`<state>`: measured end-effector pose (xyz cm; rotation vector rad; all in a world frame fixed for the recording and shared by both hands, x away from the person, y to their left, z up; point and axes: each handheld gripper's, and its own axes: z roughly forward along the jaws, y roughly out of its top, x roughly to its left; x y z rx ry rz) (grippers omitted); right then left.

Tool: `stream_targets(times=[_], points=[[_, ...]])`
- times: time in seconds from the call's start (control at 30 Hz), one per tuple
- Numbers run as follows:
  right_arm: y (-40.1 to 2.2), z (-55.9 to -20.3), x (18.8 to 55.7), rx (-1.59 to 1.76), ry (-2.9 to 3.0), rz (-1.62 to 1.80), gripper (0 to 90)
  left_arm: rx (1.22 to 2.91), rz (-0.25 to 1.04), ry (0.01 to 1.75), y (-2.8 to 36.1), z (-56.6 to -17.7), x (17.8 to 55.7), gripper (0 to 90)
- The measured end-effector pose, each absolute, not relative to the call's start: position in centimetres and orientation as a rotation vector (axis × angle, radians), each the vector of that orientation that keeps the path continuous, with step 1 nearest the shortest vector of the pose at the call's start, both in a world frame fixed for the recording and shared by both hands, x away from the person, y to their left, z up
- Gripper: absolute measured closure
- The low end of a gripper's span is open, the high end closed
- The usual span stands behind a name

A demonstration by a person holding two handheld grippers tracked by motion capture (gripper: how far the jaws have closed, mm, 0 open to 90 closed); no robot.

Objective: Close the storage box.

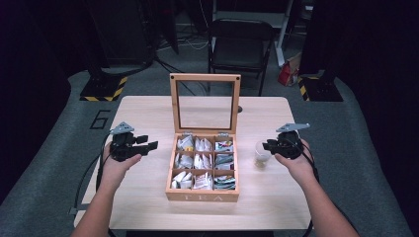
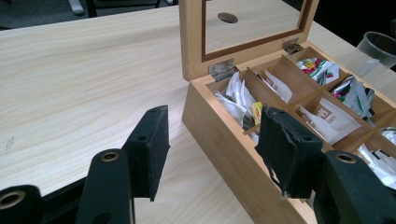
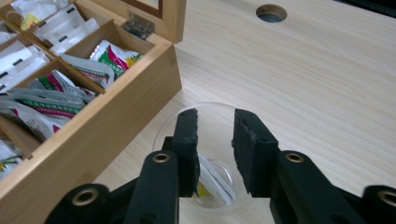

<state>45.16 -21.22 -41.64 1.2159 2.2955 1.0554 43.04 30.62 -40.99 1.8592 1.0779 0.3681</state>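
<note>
With right gripper [image 3: 215, 154] jaws parted over the cup [image 3: 210, 154] and tea bag [image 3: 212, 184] inside it, lift straight up, left gripper [image 2: 210, 154] idle, its jaws apart.

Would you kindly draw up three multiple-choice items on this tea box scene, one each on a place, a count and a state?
1. Where does the clear plastic cup stand?
A. inside the tea box
B. on the table, on the tea box's right in the high view
C. on the chair

2. How many compartments has the wooden tea box?
A. four
B. six
C. nine

3. How is the box's glass-paned lid?
A. raised upright
B. shut flat
C. lying apart on the table

Answers:
1 B, the cup stands by the box's right wall, under the right gripper.
2 C, three rows of three.
3 A, it stands up on its hinges.
</note>
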Motion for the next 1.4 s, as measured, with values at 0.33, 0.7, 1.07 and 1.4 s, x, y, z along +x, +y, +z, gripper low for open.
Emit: stream_targets(times=[0.33,0.7,1.07,1.4], points=[[-19.2,-40.2,45.4,1.160,2.321,1.103,52.5,1.865,0.354,1.073,30.8,-41.0,43.3,41.9],[-17.0,-38.7,46.2,1.129,2.305,1.175,49.0,1.877,0.349,1.070,30.3,-41.2,43.6,41.9],[-15.0,-37.5,47.4,1.097,2.290,1.199,48.2,1.876,0.349,1.064,30.2,-41.1,43.5,41.9],[-13.9,-37.0,49.2,1.097,2.282,1.207,46.4,1.870,0.354,1.063,30.2,-41.1,43.4,42.0]])
